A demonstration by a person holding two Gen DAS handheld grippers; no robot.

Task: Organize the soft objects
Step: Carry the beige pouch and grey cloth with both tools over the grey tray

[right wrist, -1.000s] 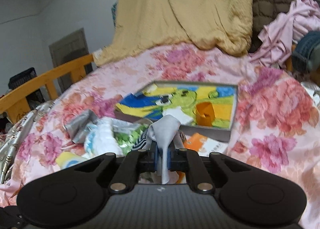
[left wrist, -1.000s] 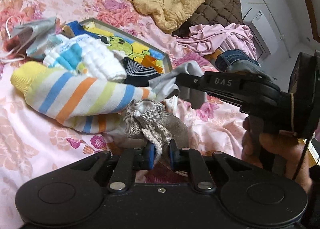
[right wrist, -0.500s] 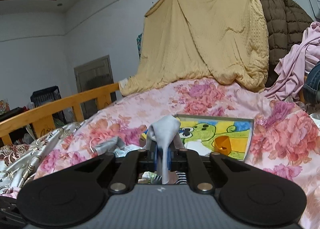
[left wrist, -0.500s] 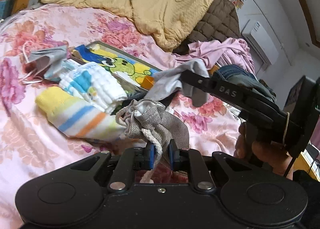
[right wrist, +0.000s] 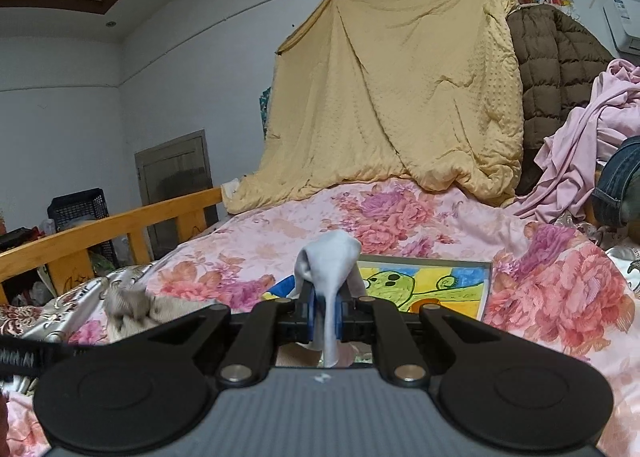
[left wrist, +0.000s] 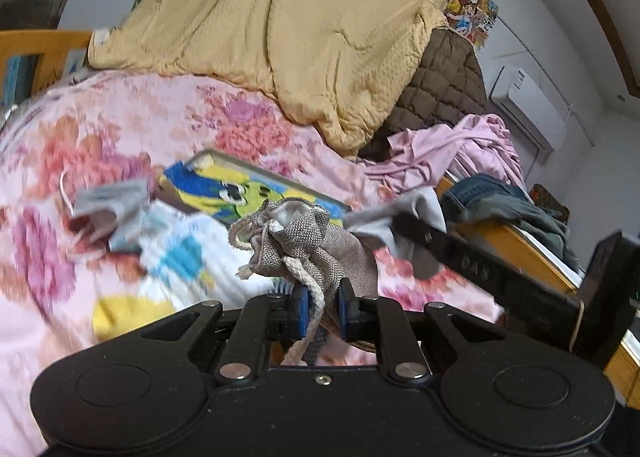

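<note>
Holding one soft item in each tool, a person stands over a bed covered in a pink flowered sheet. The left gripper is clamped on a small grey woven drawstring pouch, pinching its white cord and a fold of the fabric, so the pouch sits lifted above the bedding. The right gripper is closed on a pale grey cloth, which bunches above the fingers and trails down below them. Just beyond both tools lies a framed cartoon picture in blue, yellow and green, flat on the sheet. A loose pile of other soft things lies to the left of the pouch in the left view: a grey face mask and white baby clothing with blue and yellow patches, all blurred. A yellow blanket hangs at the back beside a brown quilted coat and a heap of pink fabric. The grip on the pouch looks risky, since much of it is on the cord, which could slide through and drop the pouch. The trailing end of the cloth could also snag on the picture frame or drag the pile out of place. Where the items should go is not visible.
</note>
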